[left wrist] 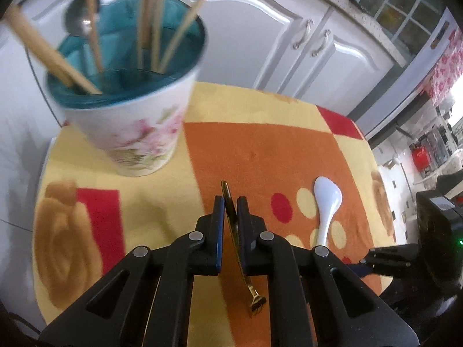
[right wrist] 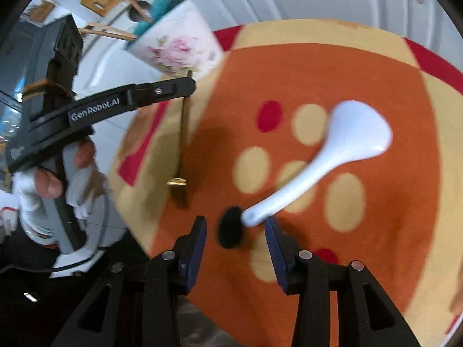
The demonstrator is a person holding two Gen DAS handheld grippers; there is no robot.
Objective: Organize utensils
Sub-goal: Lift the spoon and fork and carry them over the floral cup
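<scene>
Gold fork is pinched between the left gripper fingers, while the right gripper fingers stand apart near the white spoon.

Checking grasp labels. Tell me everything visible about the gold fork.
The gold fork is slim, shiny and metal-looking, with a long flat handle and short tines. The left gripper is shut on its handle, whose tip pokes out past the fingertips toward the flowered cup. The tines point back toward the camera, low over the orange patch of the tablecloth. In the right wrist view it hangs below the jaws with a shadow beneath, so it looks lifted; contact with the cloth cannot be ruled out.
</scene>
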